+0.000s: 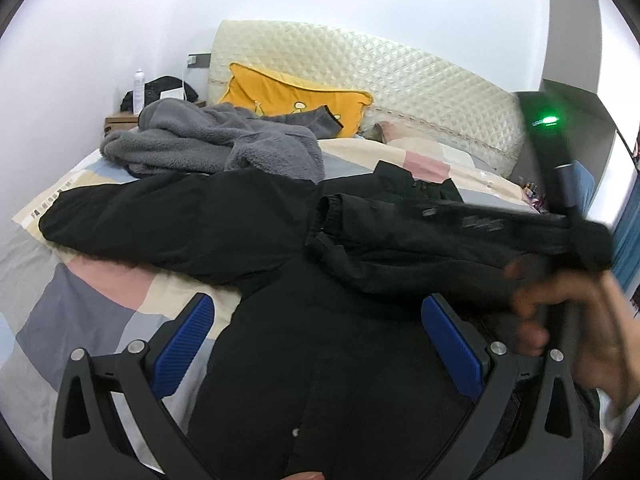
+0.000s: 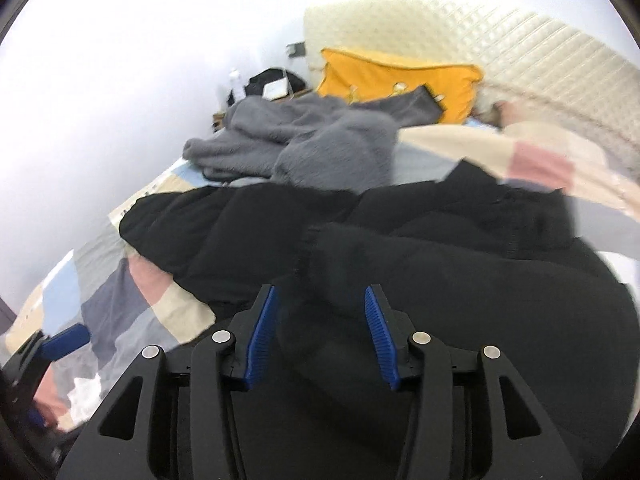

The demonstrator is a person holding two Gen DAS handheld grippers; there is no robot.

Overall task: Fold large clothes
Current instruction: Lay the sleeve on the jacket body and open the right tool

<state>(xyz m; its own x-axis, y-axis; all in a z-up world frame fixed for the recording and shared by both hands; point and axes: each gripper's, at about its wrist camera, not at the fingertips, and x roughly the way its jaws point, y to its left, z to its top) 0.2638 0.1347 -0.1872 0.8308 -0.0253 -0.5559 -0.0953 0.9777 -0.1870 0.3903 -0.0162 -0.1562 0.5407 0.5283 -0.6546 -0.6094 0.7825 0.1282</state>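
1. I see the black jacket (image 1: 320, 352) spread over the patchwork bedspread (image 1: 60, 300), filling my left view from 6 o'clock up to centre.
2. Its right sleeve (image 1: 400, 236) lies folded across the body; the left sleeve (image 1: 160, 220) is flung out toward 9 o'clock, so I judge the fold barely begun.
3. My left gripper (image 1: 320, 340) stands wide open over the body, pinching nothing.
4. My right gripper (image 2: 320, 332) is partly parted; sleeve cloth sits between the pads, which look clear of it.
5. The grey fleece (image 1: 212, 144) at 11 o'clock lies crumpled and unfolded.
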